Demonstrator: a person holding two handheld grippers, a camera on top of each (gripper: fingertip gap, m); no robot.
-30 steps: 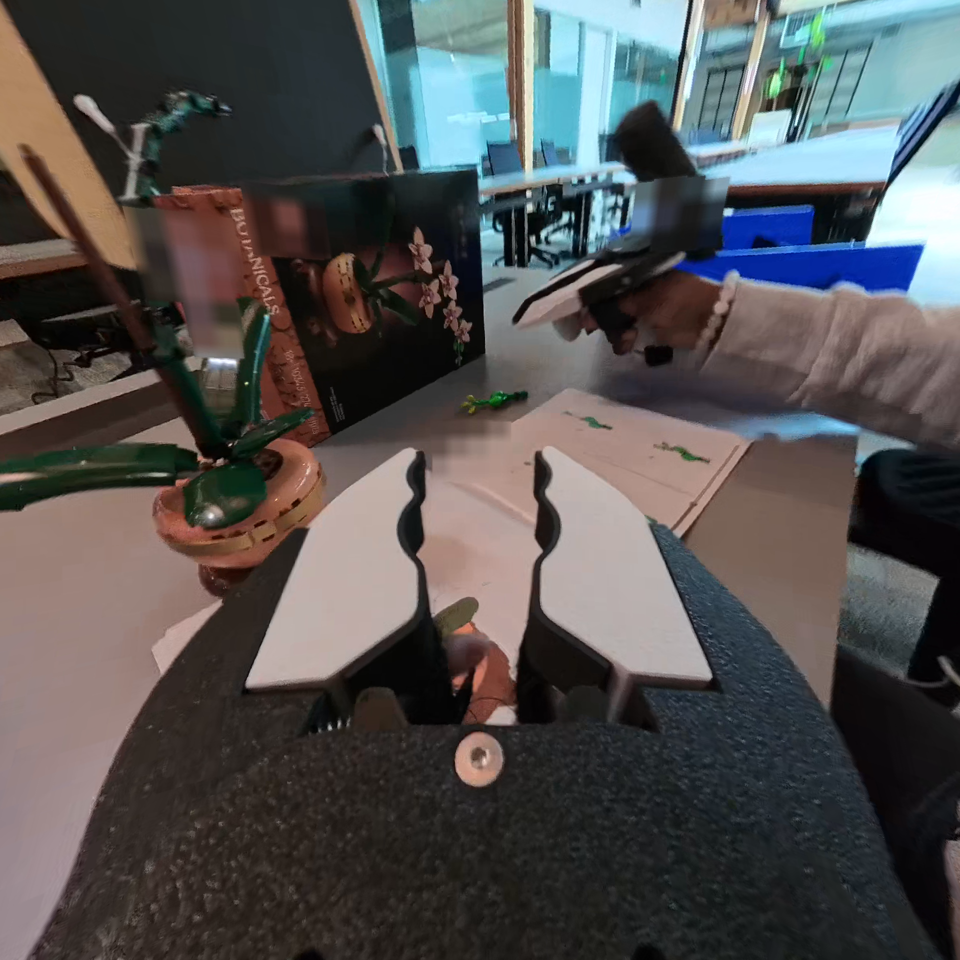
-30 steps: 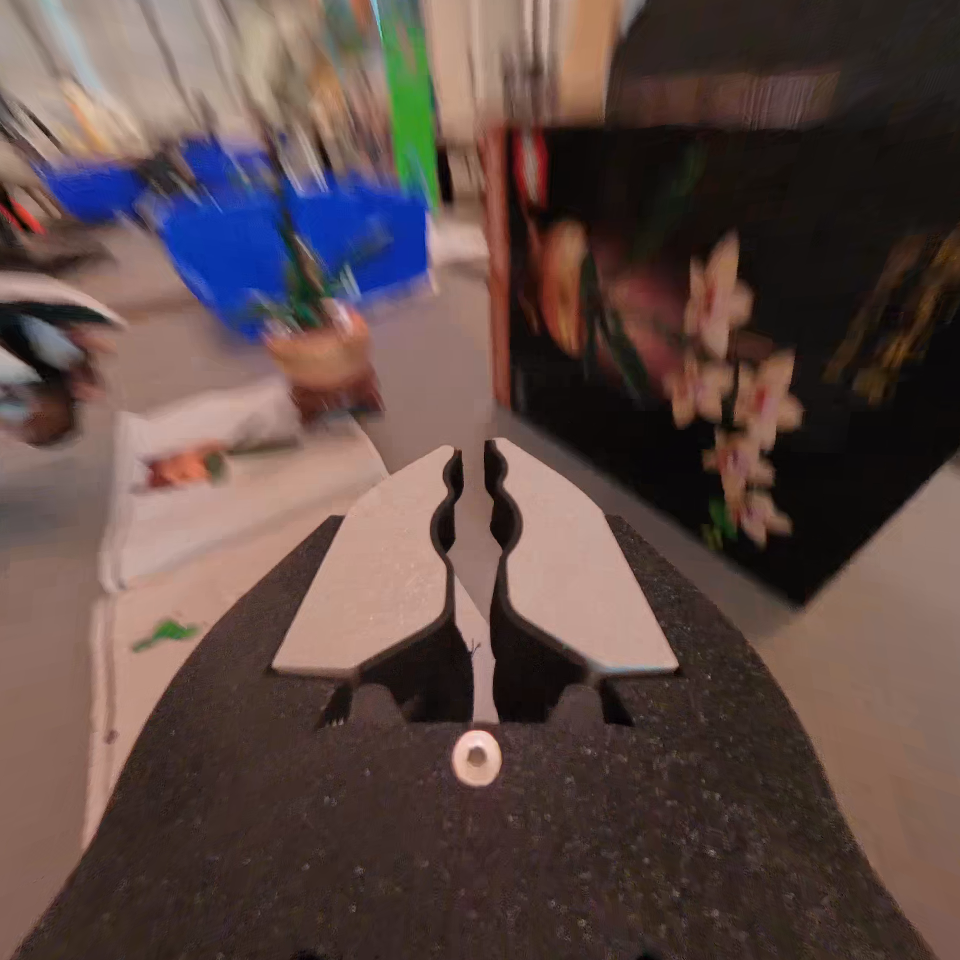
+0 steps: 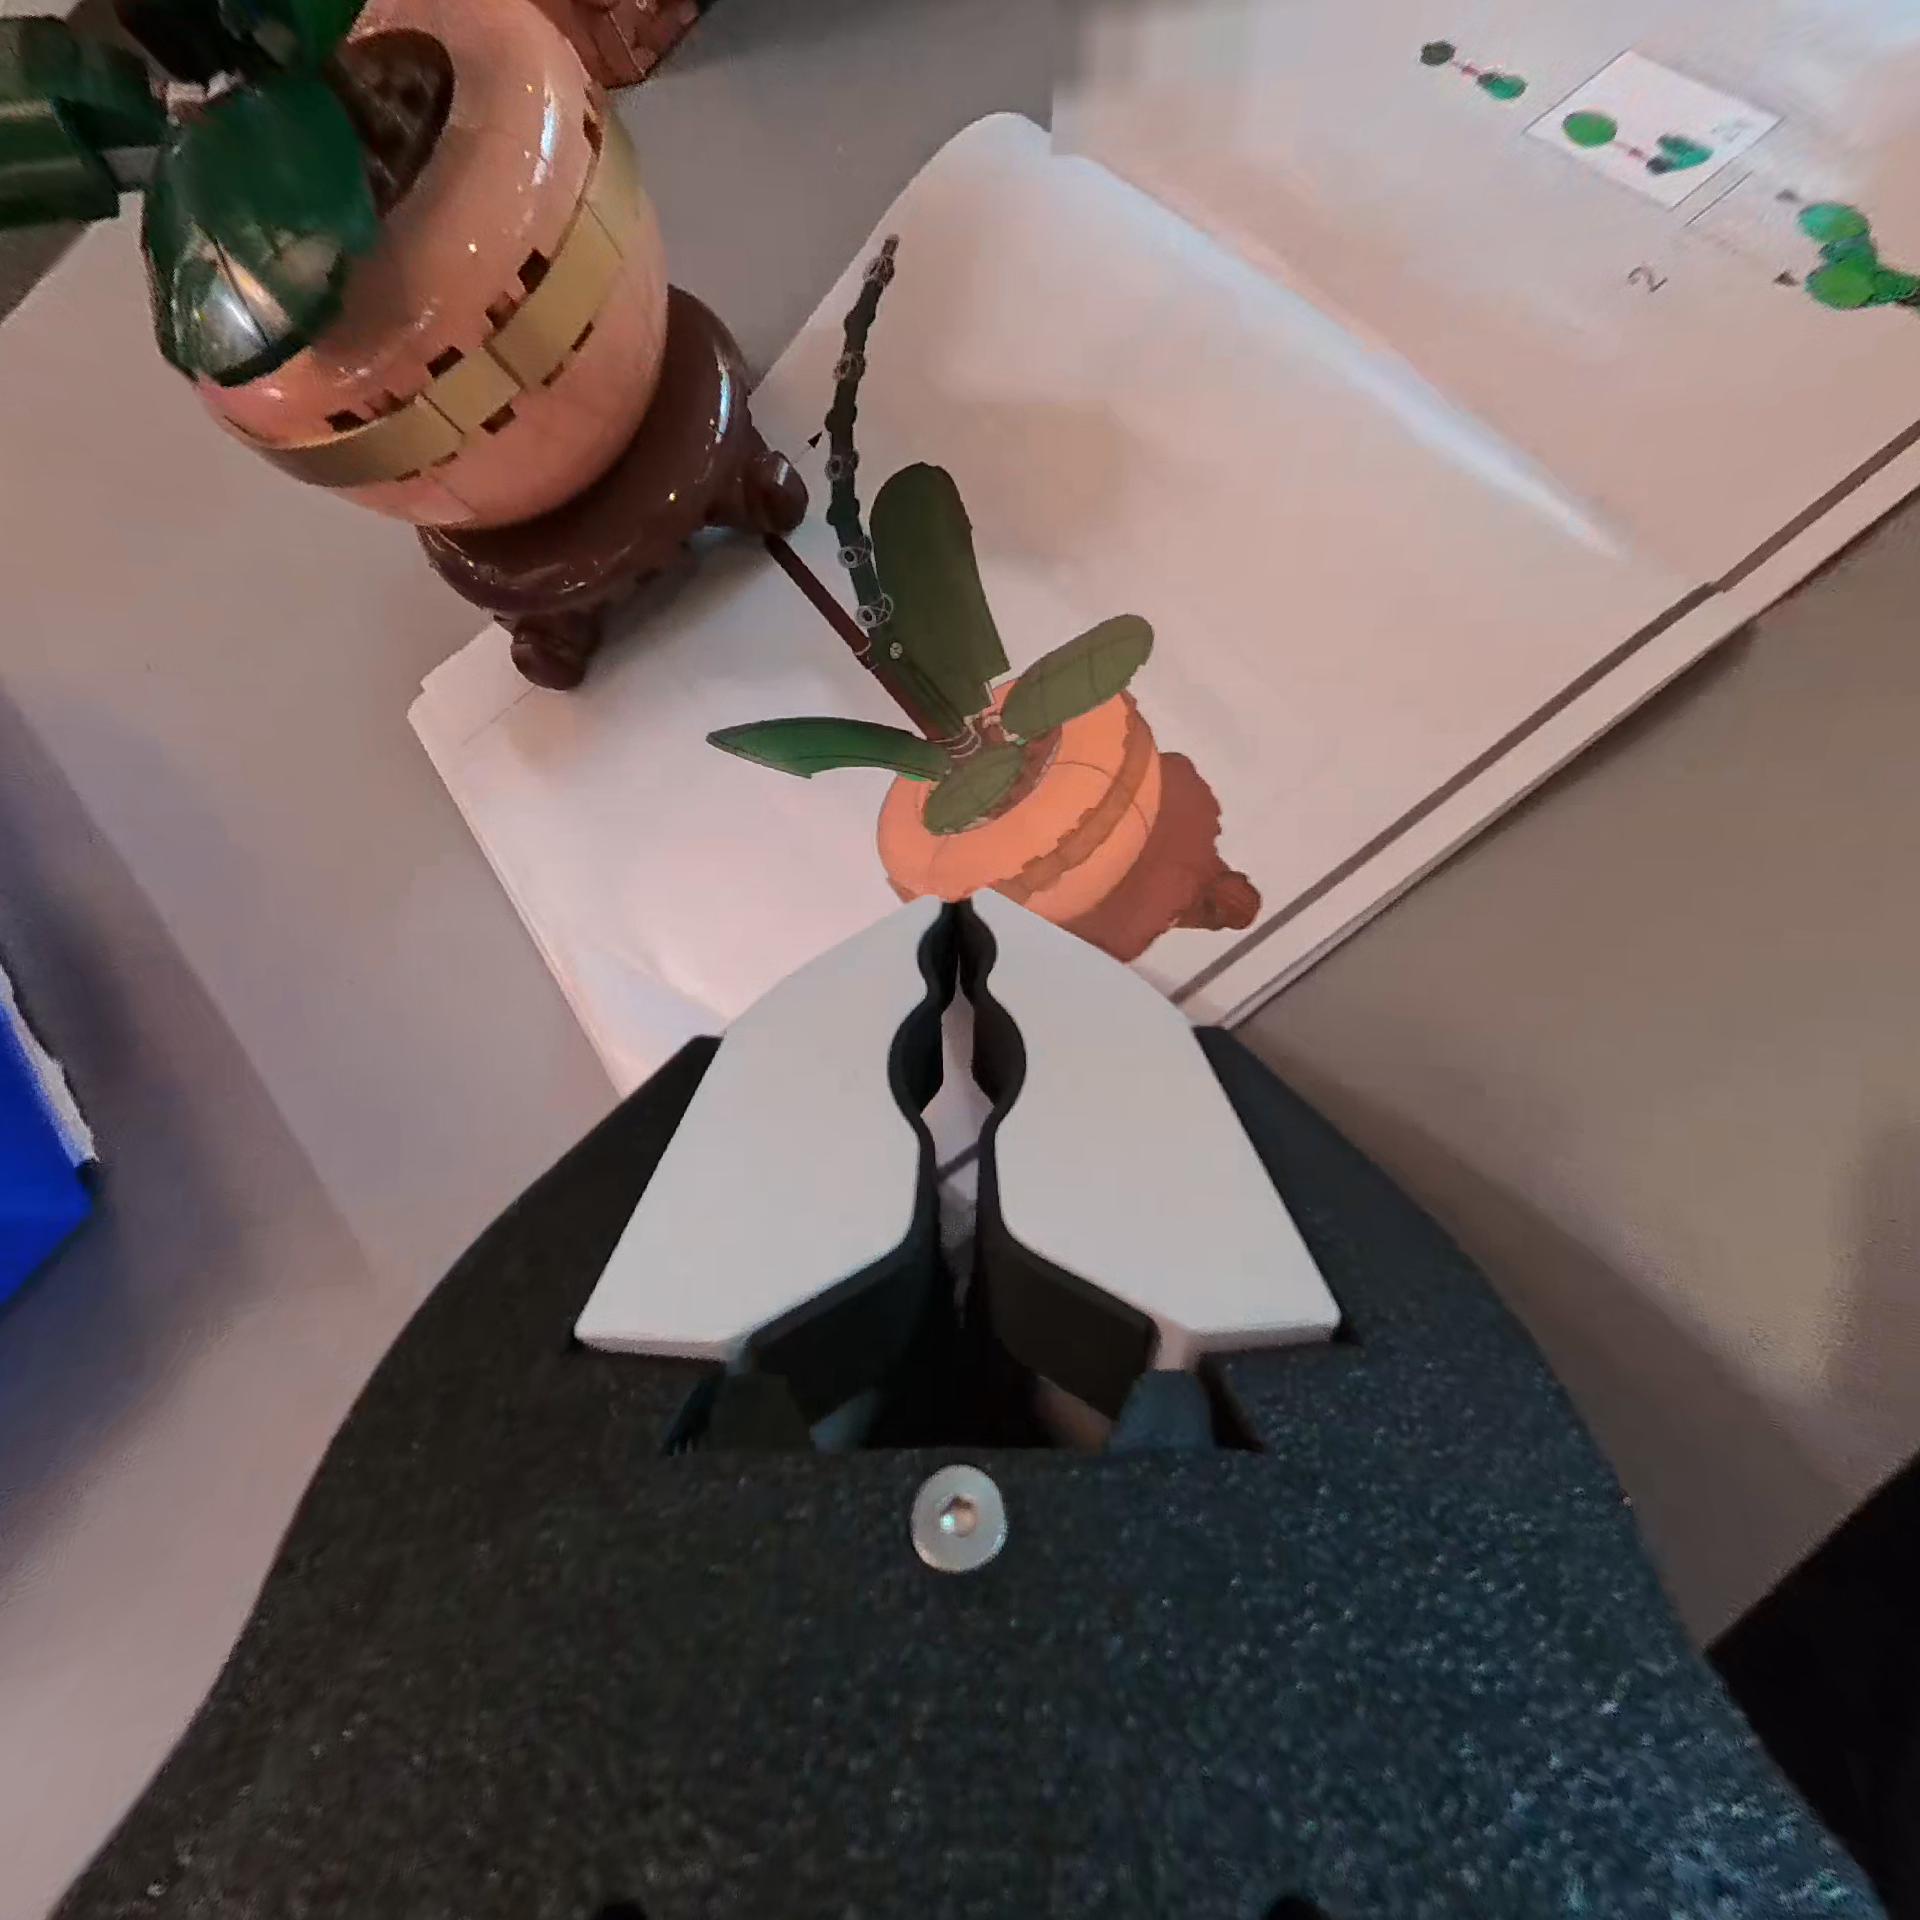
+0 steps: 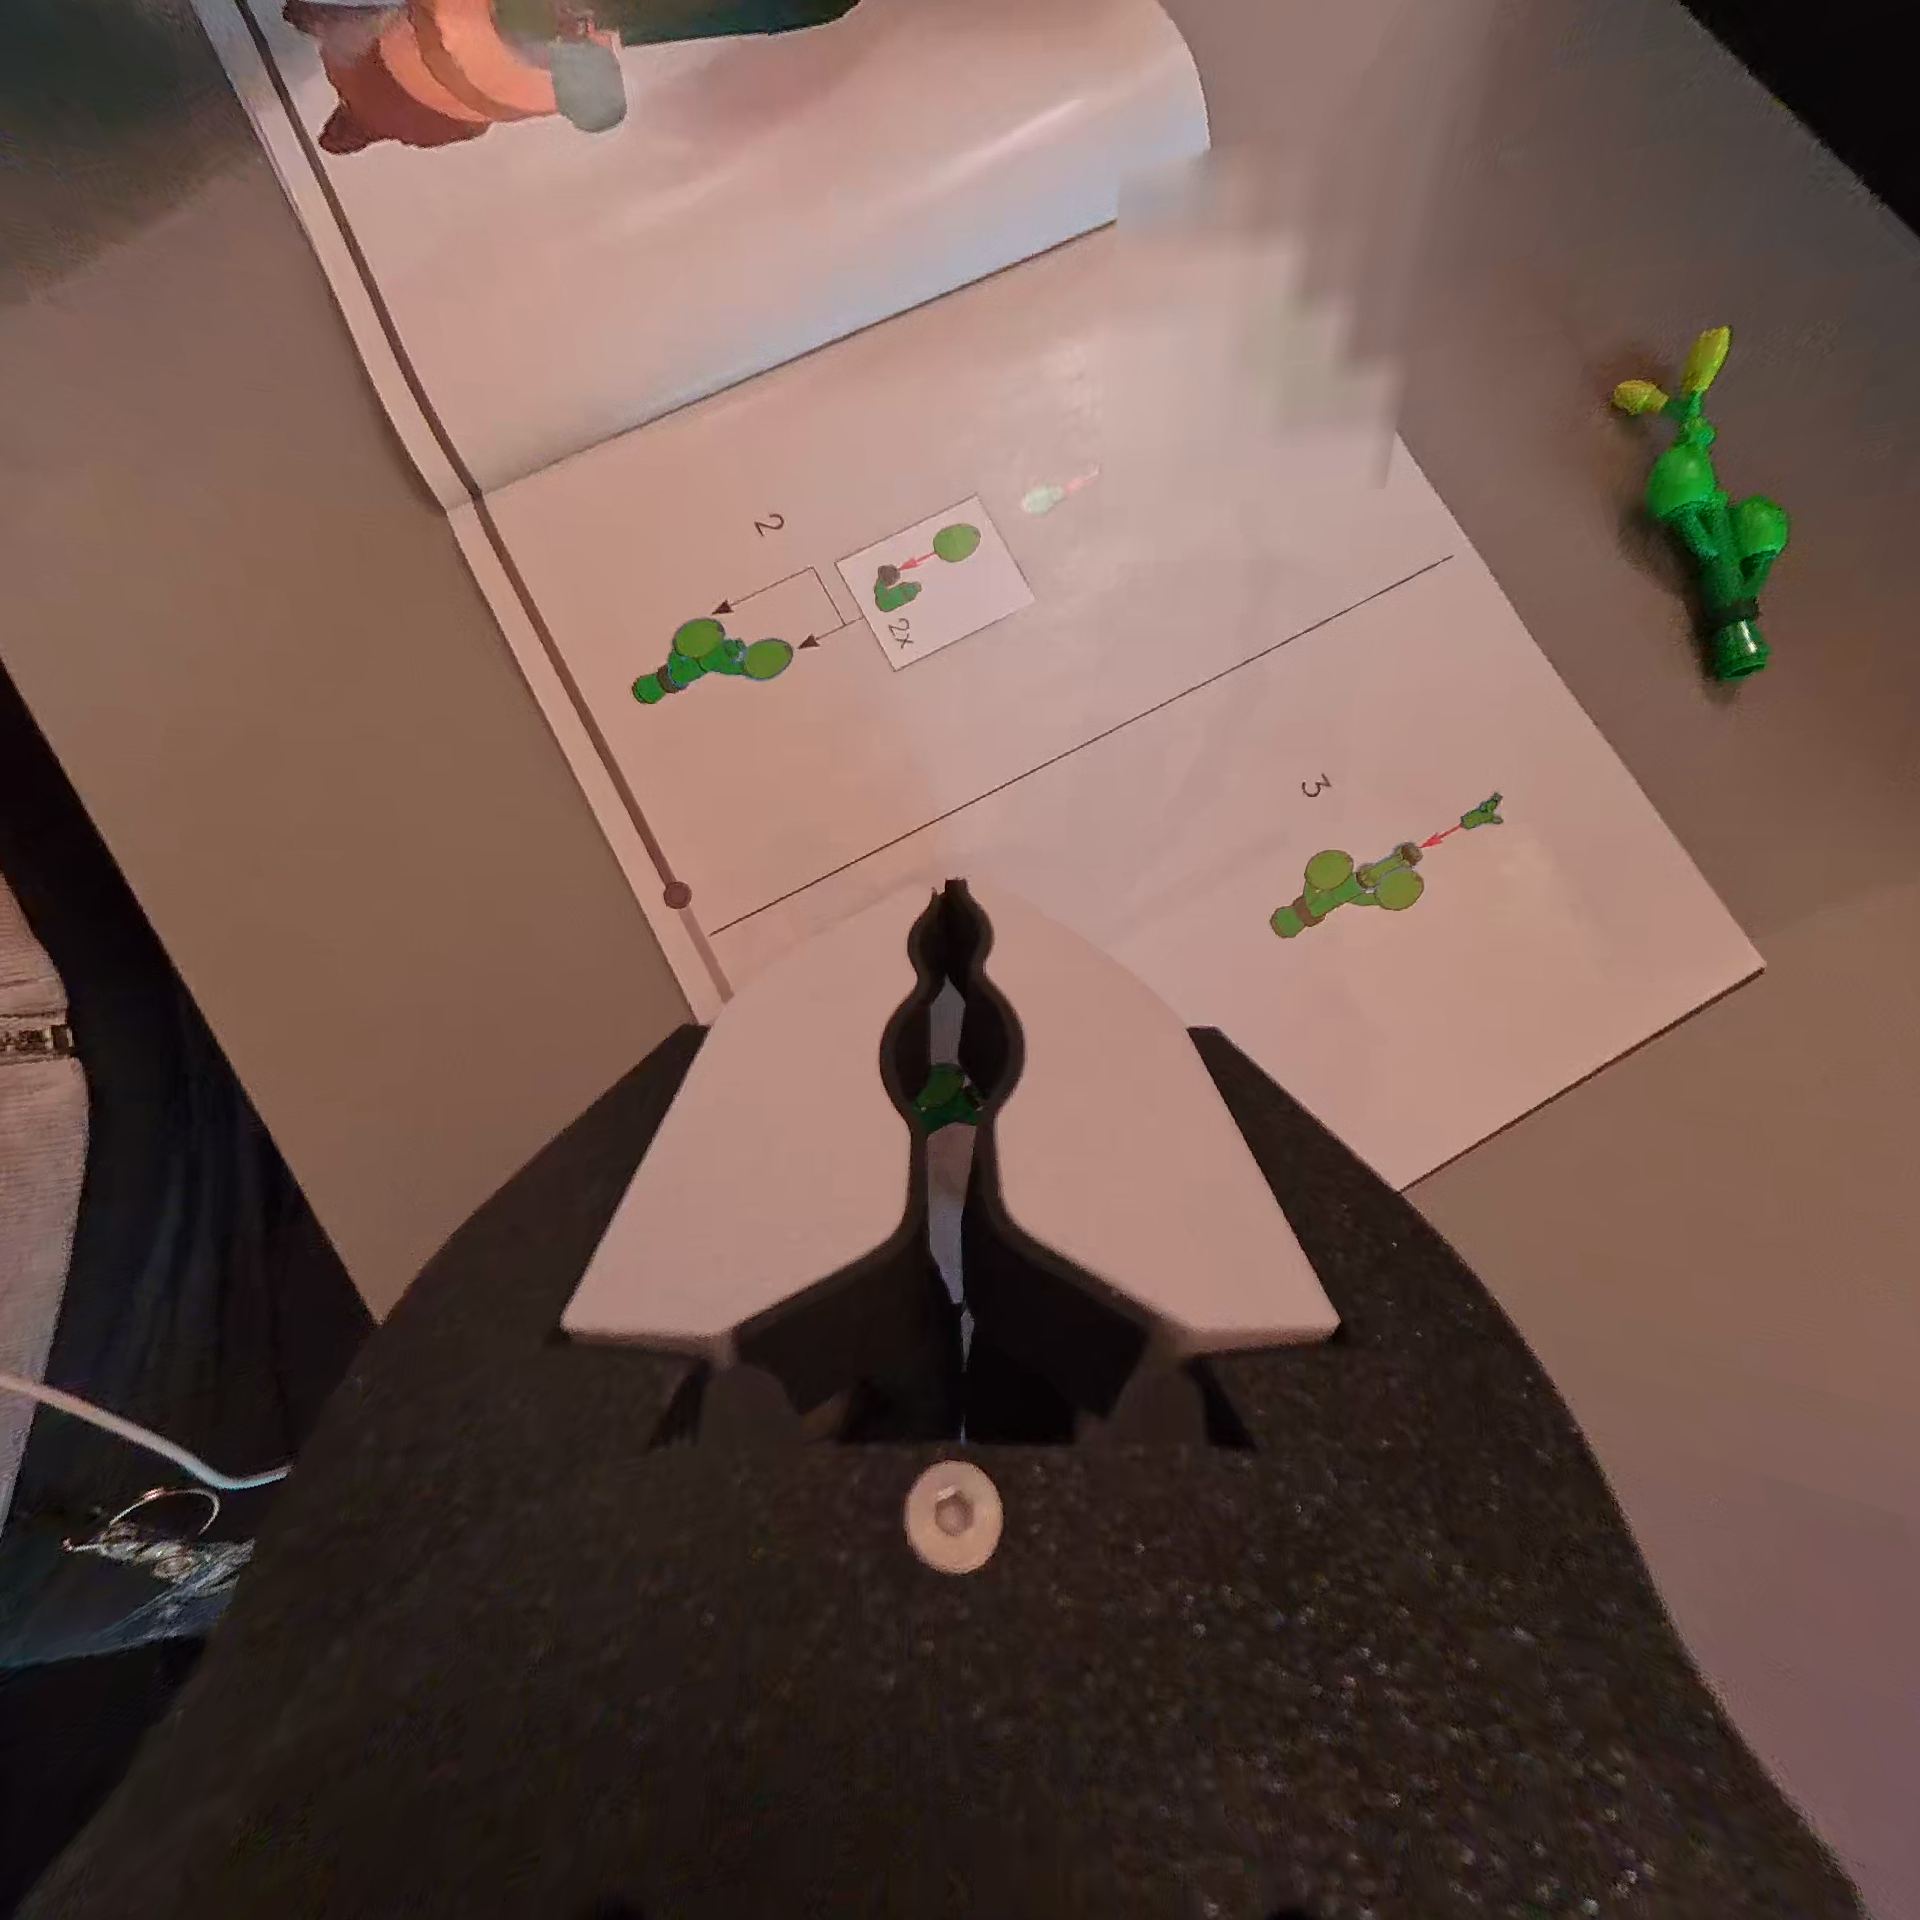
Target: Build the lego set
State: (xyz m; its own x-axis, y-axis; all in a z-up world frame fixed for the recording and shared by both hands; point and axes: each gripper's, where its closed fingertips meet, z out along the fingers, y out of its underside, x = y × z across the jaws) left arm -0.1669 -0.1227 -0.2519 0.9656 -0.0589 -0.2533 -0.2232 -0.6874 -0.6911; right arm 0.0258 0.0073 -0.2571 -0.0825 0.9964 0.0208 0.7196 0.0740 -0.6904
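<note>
The green lego stem [image 4: 1704,520] lies on the worktop [image 4: 1714,1299] ahead-right of the right gripper [image 4: 951,894], long axis pointing away, yellow buds farthest. Since 1 second ago both grippers have dropped over the instruction booklet [image 4: 1143,727] and closed. The right gripper pinches a small green lego piece [image 4: 945,1096], while the left gripper [image 3: 958,909] is nearly shut and empty, with the lego pot [image 3: 457,343] ahead-left.

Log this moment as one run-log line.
left gripper shut, empty | right gripper shut | green stem piece on table | booklet open

A hobby desk: grey table [image 3: 260,831] bearing an open instruction booklet [image 4: 1039,727] and brick-built plant pot [image 3: 468,343].
</note>
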